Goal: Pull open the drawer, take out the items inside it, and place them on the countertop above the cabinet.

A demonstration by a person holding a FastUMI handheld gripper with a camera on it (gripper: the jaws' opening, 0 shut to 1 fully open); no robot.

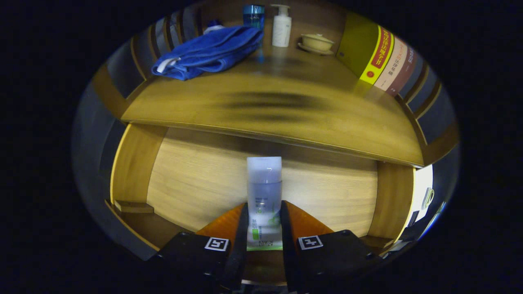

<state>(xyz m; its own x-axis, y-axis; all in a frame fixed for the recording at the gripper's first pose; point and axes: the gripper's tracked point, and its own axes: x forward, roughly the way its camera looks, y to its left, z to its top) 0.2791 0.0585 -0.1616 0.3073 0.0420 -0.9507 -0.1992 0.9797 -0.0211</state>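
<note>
Tool (264,222) clamps tube (264,192) above open drawer (196,175).

The tube's (264,192) lower sides are hidden by the claw's (263,222) fingers, which press on it from both flanks; its label print is too small to make out. A blue towel (210,51) on the tabletop (265,118) covers all but the cap of a bottle (213,27) behind it. The tabletop's surface is smeared with blur. The books' (386,61) spines lean, their far ends cut off.

Blue towel (210,51), pump bottle (281,26), lidded bowl (316,42), books (382,59).
</note>
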